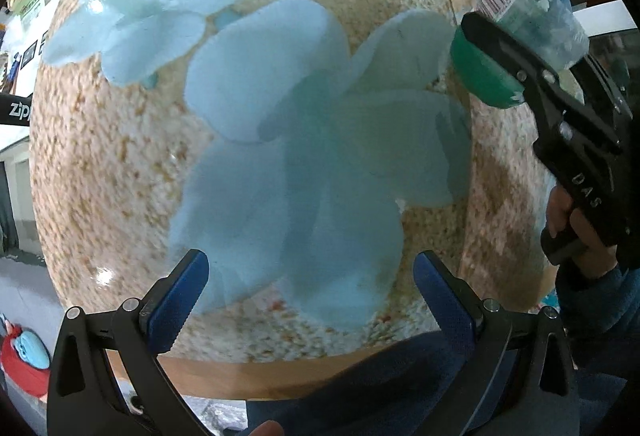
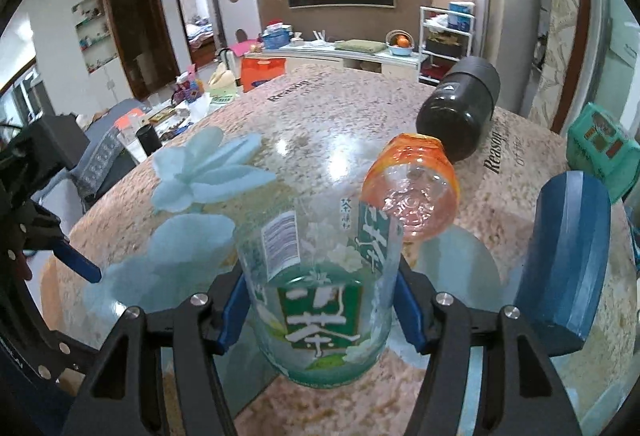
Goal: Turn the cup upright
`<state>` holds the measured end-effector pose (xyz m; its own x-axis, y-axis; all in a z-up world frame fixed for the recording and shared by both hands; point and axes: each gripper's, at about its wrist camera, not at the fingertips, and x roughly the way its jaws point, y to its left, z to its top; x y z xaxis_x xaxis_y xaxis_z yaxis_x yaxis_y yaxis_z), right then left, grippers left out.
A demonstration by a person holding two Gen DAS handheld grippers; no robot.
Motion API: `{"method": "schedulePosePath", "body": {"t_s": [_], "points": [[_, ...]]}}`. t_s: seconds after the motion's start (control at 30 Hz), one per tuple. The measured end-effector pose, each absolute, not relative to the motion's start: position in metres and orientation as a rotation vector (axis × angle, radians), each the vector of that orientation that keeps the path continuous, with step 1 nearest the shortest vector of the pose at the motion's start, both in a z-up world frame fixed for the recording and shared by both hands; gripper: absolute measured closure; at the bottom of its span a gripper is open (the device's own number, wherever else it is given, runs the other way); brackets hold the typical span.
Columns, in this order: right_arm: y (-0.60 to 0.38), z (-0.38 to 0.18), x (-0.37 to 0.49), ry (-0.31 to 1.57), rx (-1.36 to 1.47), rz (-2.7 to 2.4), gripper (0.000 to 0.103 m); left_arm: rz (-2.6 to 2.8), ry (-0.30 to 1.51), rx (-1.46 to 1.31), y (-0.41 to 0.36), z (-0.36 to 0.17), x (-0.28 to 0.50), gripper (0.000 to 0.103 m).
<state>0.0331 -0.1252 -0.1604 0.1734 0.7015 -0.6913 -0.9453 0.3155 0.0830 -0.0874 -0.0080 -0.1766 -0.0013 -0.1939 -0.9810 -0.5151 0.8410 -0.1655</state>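
Note:
A clear cup with a green tea label [image 2: 320, 300] sits between the blue pads of my right gripper [image 2: 320, 310], which is shut on it and holds it tilted over the table. In the left wrist view the same cup [image 1: 536, 24] shows at the upper right, its green end [image 1: 480, 72] pointing left, held by the right gripper [image 1: 512, 56]. My left gripper [image 1: 312, 296] is open and empty above the speckled table [image 1: 100, 156] with blue flower patterns.
An orange bottle [image 2: 412, 192] and a black bottle [image 2: 460, 112] lie on the table behind the cup. A blue cup [image 2: 564, 264] stands at the right. A teal box [image 2: 600, 152] sits at the far right edge.

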Motion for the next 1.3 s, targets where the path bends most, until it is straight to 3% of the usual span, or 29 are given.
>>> {"method": "schedulePosePath", "body": {"t_s": [0.17,0.3,0.53,0.87,1.3], "points": [[-0.125,-0.167,0.031,0.733,-0.427,1.234,0.039,0.293,1.552,-0.583,-0.023,-0.178,-0.089,0.000],[-0.126,-0.154,0.034,0.774,-0.372,1.280,0.016,0.319,1.532,-0.589,-0.041,-0.178,-0.094,0.000],[-0.137,-0.092,0.041,0.788,-0.324,1.243,0.003,0.353,1.431,-0.619,-0.025,-0.141,-0.109,0.000],[-0.149,-0.032,0.046,0.770,-0.460,1.151,0.000,0.313,1.219,-0.482,-0.017,-0.067,-0.067,0.000],[-0.174,-0.012,0.051,0.989,-0.347,0.974,0.000,0.218,1.084,-0.385,-0.038,-0.010,-0.043,0.000]]}}
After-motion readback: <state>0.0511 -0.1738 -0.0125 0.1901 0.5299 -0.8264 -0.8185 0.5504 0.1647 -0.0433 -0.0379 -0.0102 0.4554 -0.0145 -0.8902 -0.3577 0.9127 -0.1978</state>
